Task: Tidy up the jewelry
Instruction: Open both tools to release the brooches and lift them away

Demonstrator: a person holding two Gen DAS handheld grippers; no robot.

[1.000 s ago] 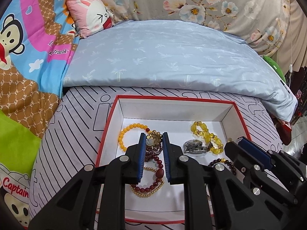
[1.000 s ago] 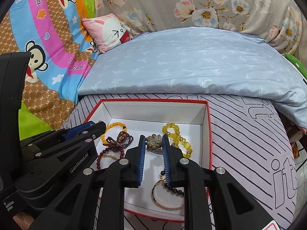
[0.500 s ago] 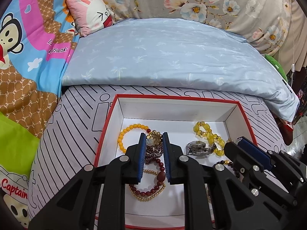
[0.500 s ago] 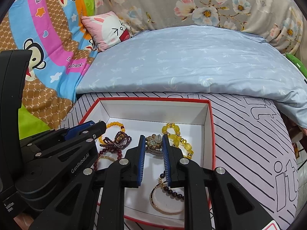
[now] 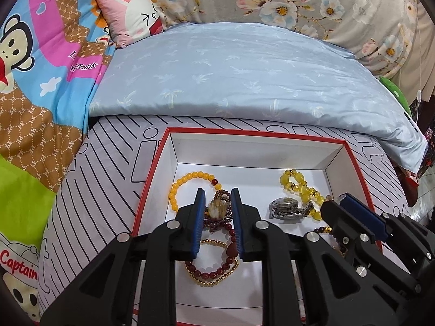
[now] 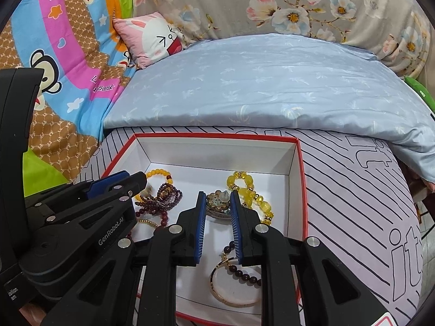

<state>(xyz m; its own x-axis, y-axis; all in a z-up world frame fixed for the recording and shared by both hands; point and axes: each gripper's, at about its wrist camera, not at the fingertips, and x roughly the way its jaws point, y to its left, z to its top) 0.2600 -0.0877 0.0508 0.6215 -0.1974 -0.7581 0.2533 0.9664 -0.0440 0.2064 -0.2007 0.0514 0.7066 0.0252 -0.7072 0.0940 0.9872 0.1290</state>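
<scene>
A white box with a red rim (image 5: 152, 179) (image 6: 301, 179) lies on the bed and holds jewelry. My left gripper (image 5: 217, 198) is open over a dark red bead tangle with an amber pendant (image 5: 217, 209); it also shows in the right wrist view (image 6: 130, 182). An orange bead bracelet (image 5: 185, 179), a red-and-gold bracelet (image 5: 212, 274), a silver watch (image 5: 285, 209) and a yellow bead bracelet (image 5: 299, 187) lie around. My right gripper (image 6: 217, 201) is open over the watch (image 6: 217, 206); it also shows in the left wrist view (image 5: 337, 203). A gold bangle (image 6: 231, 296) with dark beads (image 6: 244, 274) lies nearer.
The box sits on a striped grey-white cover (image 6: 353, 203). A light blue quilt (image 5: 244, 81) lies behind it, a pink rabbit cushion (image 5: 133, 13) at the back left, a colourful monkey-print blanket (image 5: 32, 81) on the left.
Both grippers have moved slightly down and forward over the box, staying open. The jewelry has not moved.
</scene>
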